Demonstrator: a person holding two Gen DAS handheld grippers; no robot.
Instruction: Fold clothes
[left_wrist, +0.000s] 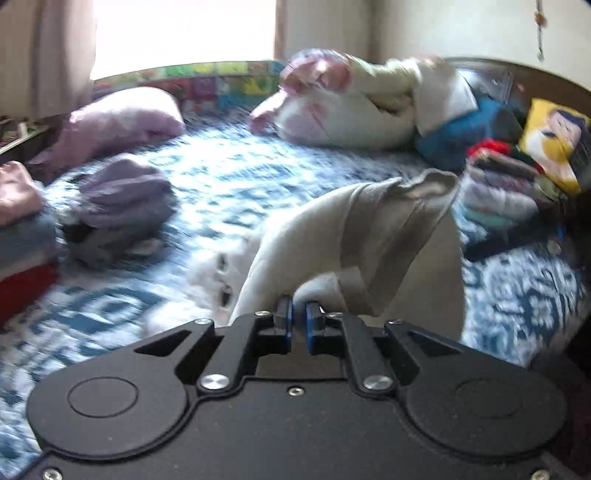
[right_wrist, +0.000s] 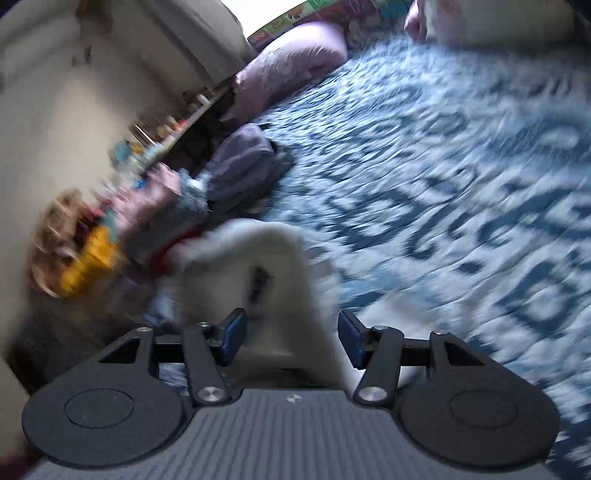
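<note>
— What's the left gripper (left_wrist: 298, 308) got?
— Soft white garment (left_wrist: 354, 236), pinched tight, draping toward twelve o'clock over the blue patterned quilt (left_wrist: 207, 177).
— The right gripper (right_wrist: 291, 334)?
— Parted; fuzzy cloth (right_wrist: 266, 258) lies loose between its blue pads (right_wrist: 233, 334).

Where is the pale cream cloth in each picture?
Left wrist view: the pale cream cloth rises at centre, pinched in the shut left gripper.
Right wrist view: the same cloth, blurred, lies low at centre between the open right gripper fingers.
Shared landmark: pink pillow.
</note>
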